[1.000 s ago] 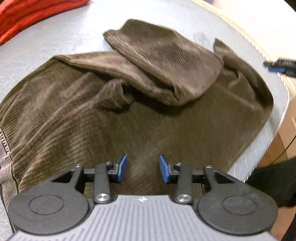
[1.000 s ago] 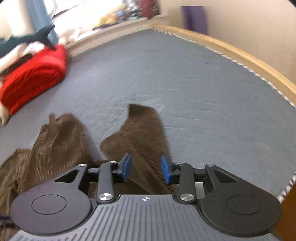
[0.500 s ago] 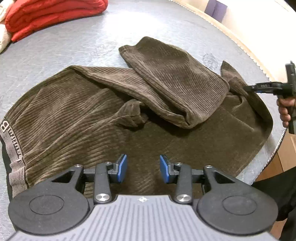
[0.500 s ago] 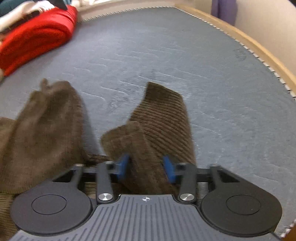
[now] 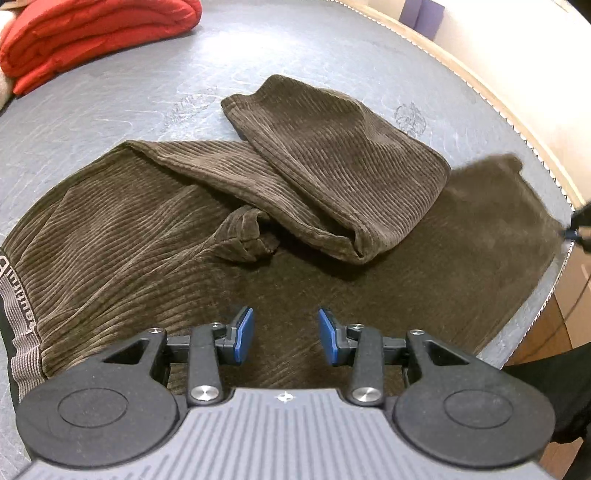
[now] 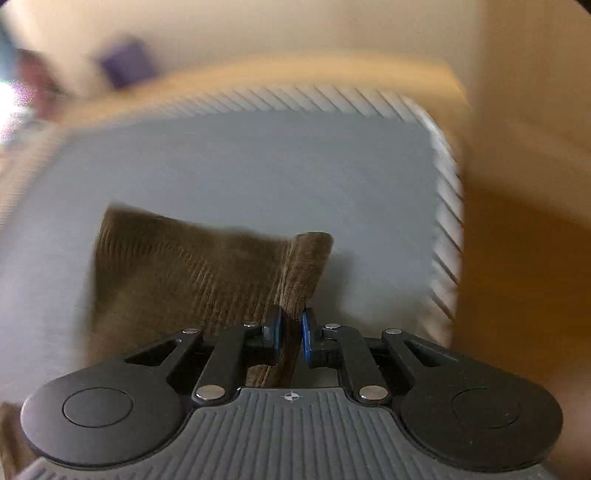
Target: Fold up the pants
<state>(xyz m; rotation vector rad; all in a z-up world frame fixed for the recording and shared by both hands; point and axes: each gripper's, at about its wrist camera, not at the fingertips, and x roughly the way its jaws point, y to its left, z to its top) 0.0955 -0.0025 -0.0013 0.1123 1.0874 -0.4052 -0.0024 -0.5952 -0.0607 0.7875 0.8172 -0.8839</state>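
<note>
- Pants (image 5: 155,236) in brown corduroy are lying spread across the grey mattress (image 5: 122,96), with the waistband (image 5: 16,314) sitting at the near left edge of the left wrist view.
- One leg (image 5: 332,162) is lying folded back over the rest of the fabric, its hem pointing toward the far middle of the mattress.
- The other leg is stretching out to the right, its end (image 5: 509,184) showing as a blur near the mattress's right edge.
- The left gripper (image 5: 286,336) is hovering low over the seat area of the pants, its blue pads (image 5: 244,334) standing well apart with nothing between them.
- The right gripper (image 6: 291,332) is pinching a raised fold of the corduroy leg (image 6: 207,273), its pads pressed close on either side of the cloth.
- That right wrist view is smearing with motion blur; the mattress corner and its striped piping (image 6: 447,206) are showing beyond the lifted cloth.
- A red folded blanket (image 5: 92,33) is resting at the far left of the mattress, well apart from the pants.
- A purple object (image 5: 421,14), too small to identify, is standing by the wall past the far edge.
</note>
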